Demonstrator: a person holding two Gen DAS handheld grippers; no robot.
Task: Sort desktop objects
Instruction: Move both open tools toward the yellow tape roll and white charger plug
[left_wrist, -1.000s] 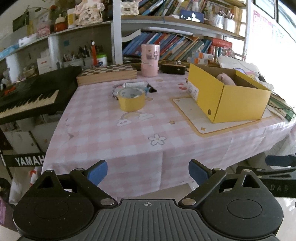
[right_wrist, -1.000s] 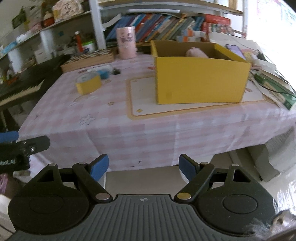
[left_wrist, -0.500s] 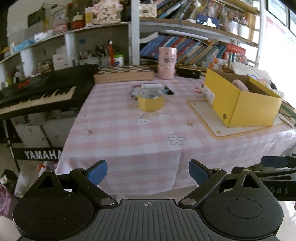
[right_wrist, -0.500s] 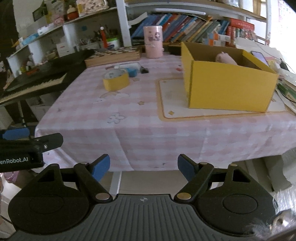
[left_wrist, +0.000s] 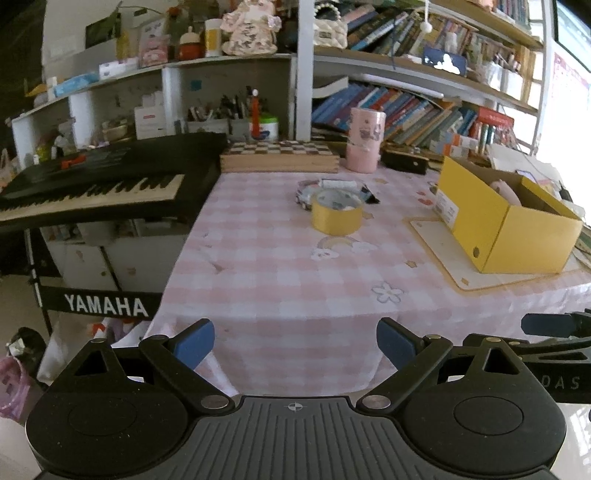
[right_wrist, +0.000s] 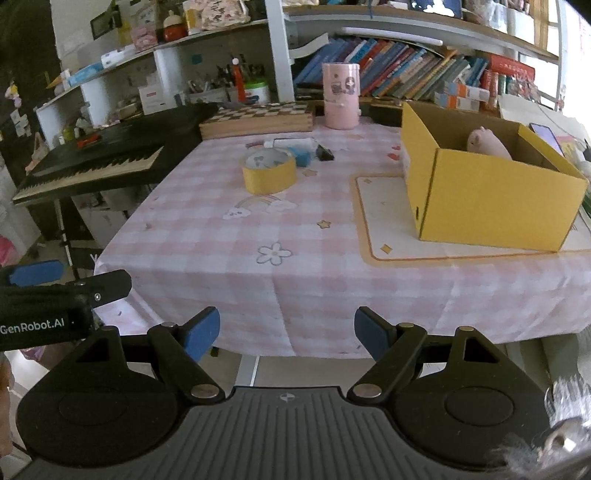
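Left wrist view shows the left gripper (left_wrist: 295, 341) with its jaws spread wide and nothing between them, held off the near edge of the table (left_wrist: 280, 288), short of everything on it. Straight ahead of its fingers and well apart from them sits the yellow tape roll (left_wrist: 336, 217), with a small clutter of items (left_wrist: 334, 186) just behind it; ahead and to the right stands the yellow box (left_wrist: 517, 229) on a cream mat (left_wrist: 439, 245). From the right wrist view, the right gripper (right_wrist: 287, 334) is likewise spread and empty, also off the table's near edge, with the tape roll ahead to the left and the box ahead to the right, a pink soft toy (right_wrist: 487, 144) lying inside it. The things to sort appear to be the roll and the clutter behind it, none yet touched, so the task looks barely begun. The risks lie in the reach: the two tools hang close side by side, and a move toward the same object could knock them together. Closing on the roll from a slant could skid it into the small pieces behind and scatter them. Dragging low could also snag the checked tablecloth (right_wrist: 229, 236) and shift everything on it.
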